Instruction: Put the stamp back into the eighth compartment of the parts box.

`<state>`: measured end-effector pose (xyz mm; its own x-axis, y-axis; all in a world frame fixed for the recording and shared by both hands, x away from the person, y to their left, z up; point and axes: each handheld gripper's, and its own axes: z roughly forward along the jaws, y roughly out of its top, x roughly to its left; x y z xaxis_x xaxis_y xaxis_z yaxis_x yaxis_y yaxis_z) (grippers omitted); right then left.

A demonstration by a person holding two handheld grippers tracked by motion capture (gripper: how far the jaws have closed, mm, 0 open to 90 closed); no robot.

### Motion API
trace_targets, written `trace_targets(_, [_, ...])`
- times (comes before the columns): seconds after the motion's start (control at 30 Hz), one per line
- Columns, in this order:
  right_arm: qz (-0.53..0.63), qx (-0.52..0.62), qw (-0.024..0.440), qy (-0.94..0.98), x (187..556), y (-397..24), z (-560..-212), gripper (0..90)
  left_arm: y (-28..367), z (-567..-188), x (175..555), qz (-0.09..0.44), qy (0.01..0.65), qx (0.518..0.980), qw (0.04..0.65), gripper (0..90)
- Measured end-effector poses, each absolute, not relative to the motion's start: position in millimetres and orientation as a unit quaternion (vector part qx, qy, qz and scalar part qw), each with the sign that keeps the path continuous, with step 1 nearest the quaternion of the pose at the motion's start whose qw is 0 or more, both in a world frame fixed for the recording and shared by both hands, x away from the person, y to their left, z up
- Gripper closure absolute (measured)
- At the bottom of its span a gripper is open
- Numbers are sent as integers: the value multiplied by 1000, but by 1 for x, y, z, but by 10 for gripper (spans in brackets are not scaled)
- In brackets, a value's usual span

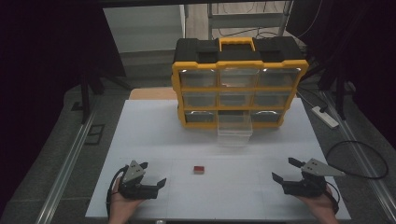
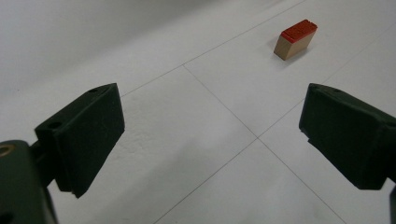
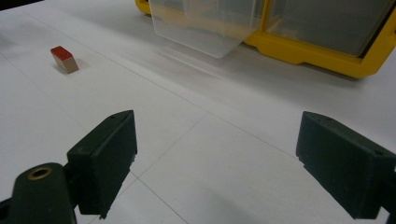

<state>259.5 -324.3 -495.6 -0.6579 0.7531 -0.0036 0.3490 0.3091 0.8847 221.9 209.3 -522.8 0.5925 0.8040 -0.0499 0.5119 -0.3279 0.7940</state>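
Both tongs sat low near the table's (image 1: 140, 130) front edge, jaws spread wide, nothing between them. The left tongs (image 1: 148, 179) were closest to the small red-topped block (image 1: 199, 169), which lay just ahead and to their right; the right tongs (image 1: 283, 173) stood well apart from it. Beyond, the clear drawer (image 1: 235, 127) hung pulled out of the yellow cabinet (image 1: 240, 88). Risk, I'd say: that block was small, so an off-centre pinch could tip it or skid it away.

Left gripper (image 1: 153, 173) near the table's (image 1: 140, 121) front left corner, right gripper (image 1: 280, 169) near its front right; both gaping, empty.
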Motion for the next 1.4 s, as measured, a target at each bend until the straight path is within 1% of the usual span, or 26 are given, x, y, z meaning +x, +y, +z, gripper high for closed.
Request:
trace_targets(0.97, [463, 348, 211, 787, 262, -322, -497, 154, 209, -524, 220, 179, 411, 796, 406, 82])
trace_targets(1.4, [460, 332, 218, 794, 262, -313, -489, 163, 209, -523, 220, 180, 412, 794, 409, 86])
